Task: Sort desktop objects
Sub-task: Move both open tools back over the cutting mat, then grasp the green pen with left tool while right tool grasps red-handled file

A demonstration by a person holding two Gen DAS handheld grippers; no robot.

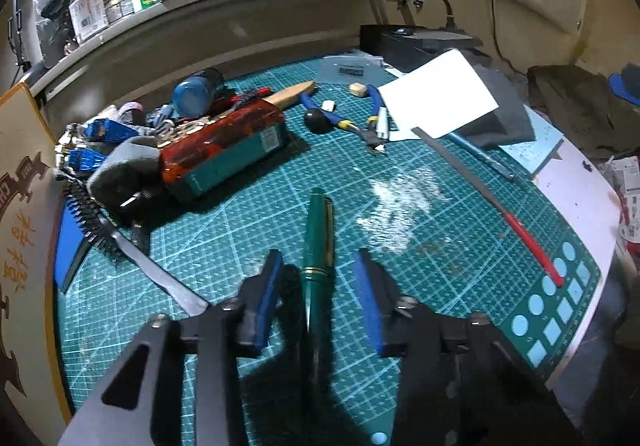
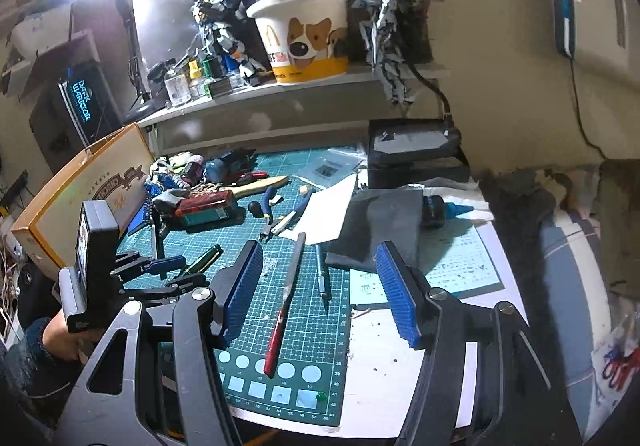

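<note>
We've got the left gripper (image 1: 318,296) tipped steeply down over the cutting mat (image 1: 248,206) on the counter, pads straddling the green pen (image 1: 318,242) but not pressing it yet. Right gripper (image 2: 320,290) hangs released, angled down above the red-handled file (image 2: 286,298).

Green pen (image 1: 318,242) – capped, gold-banded – lying on cutting mat (image 1: 260,206).
</note>
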